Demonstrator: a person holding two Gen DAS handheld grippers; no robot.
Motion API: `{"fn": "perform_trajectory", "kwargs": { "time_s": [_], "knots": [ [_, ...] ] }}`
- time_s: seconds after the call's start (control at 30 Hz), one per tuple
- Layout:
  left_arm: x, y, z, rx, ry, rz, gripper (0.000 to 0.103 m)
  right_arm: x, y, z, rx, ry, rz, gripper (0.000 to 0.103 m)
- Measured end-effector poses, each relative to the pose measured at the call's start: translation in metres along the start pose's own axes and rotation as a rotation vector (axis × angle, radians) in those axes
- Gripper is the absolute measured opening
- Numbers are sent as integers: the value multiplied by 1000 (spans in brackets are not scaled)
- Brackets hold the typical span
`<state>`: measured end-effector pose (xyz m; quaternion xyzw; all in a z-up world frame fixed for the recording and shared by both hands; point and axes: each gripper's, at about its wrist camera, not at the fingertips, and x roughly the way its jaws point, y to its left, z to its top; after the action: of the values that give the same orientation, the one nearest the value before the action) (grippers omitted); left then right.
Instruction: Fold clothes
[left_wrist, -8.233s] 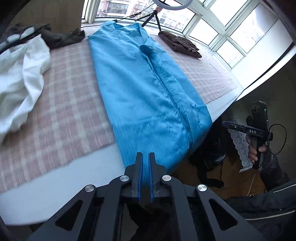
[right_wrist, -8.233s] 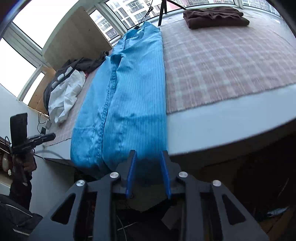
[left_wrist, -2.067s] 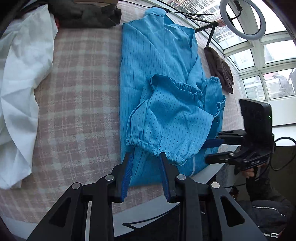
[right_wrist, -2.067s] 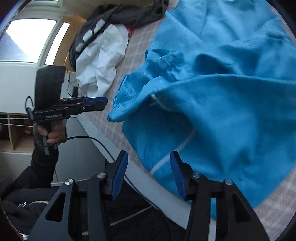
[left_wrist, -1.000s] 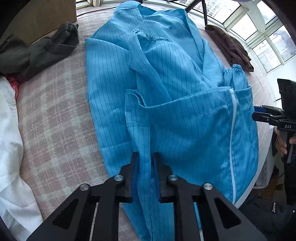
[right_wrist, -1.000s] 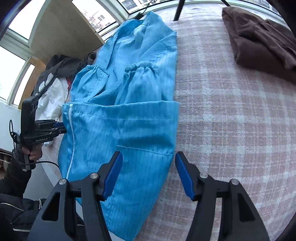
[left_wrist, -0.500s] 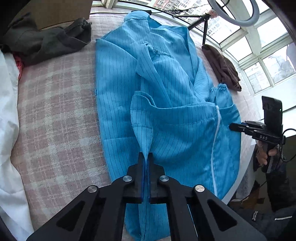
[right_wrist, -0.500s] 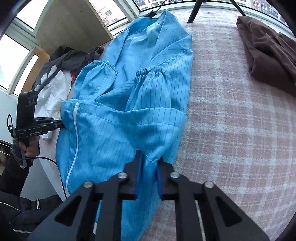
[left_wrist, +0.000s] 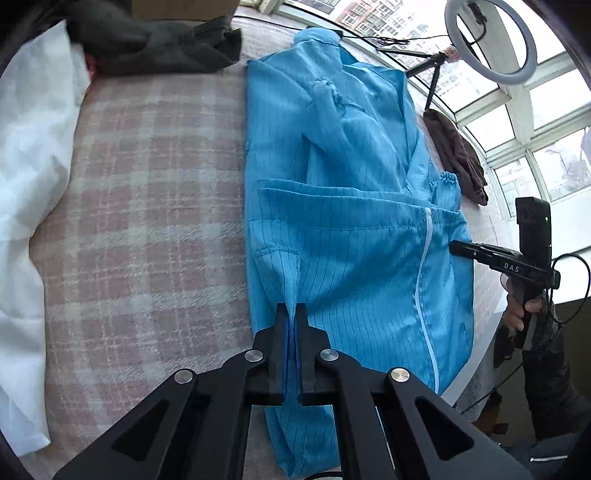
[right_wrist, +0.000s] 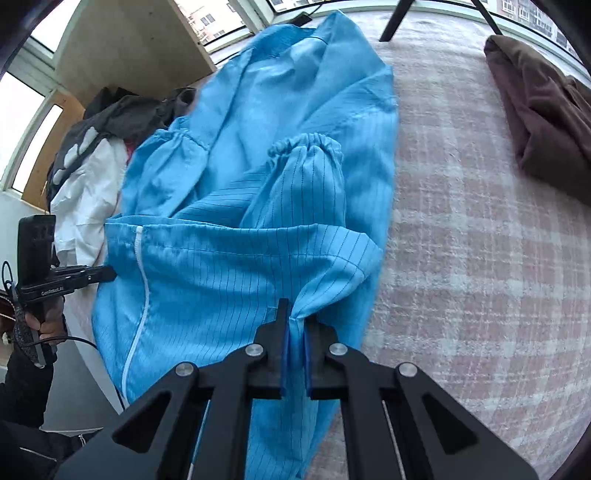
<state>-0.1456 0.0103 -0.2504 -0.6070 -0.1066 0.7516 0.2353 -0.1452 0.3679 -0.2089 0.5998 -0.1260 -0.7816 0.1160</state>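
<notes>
left gripper (left_wrist: 291, 317): pinched on left edge of blue coat (left_wrist: 351, 236) | right gripper (right_wrist: 295, 325): just closed, pinching right edge | coat: on checked blanket (left_wrist: 147, 206), long axis running away from both grippers, hem half doubled toward collar

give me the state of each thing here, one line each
blue coat: spread on the bed, bottom part folded up over the sleeves, zipper showing
left tongs: shut on a pinch of the coat's folded layer
right tongs: shut on the coat's other side, just closed
brown garment: folded, lying apart
white cloth: crumpled, unfolded
dark clothes: heaped, unfolded
</notes>
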Motion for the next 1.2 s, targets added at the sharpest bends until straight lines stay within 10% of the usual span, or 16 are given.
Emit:
{"fn": "perform_trajectory", "kwargs": {
  "time_s": [0.33,0.53,0.6,0.7,0.77,1.2],
  "knots": [
    [1,-11,20,54,-1,-35,19,-43,-1,-4,-39,-102,-34,57],
    [12,-17,32,90,3,-25,17,-12,-7,20,-34,-72,16,54],
    [13,-19,34,109,15,-28,1,-7,-2,22,-55,-60,45,23],
    [-6,-13,33,80,-9,-170,1,-16,8,23,-83,-33,210,11],
    [-21,-8,30,82,-45,-119,1,-25,7,27,-80,-41,384,11],
    [-33,-18,38,187,-46,26,16,-22,-10,42,-77,-32,89,31]
  ]
}}
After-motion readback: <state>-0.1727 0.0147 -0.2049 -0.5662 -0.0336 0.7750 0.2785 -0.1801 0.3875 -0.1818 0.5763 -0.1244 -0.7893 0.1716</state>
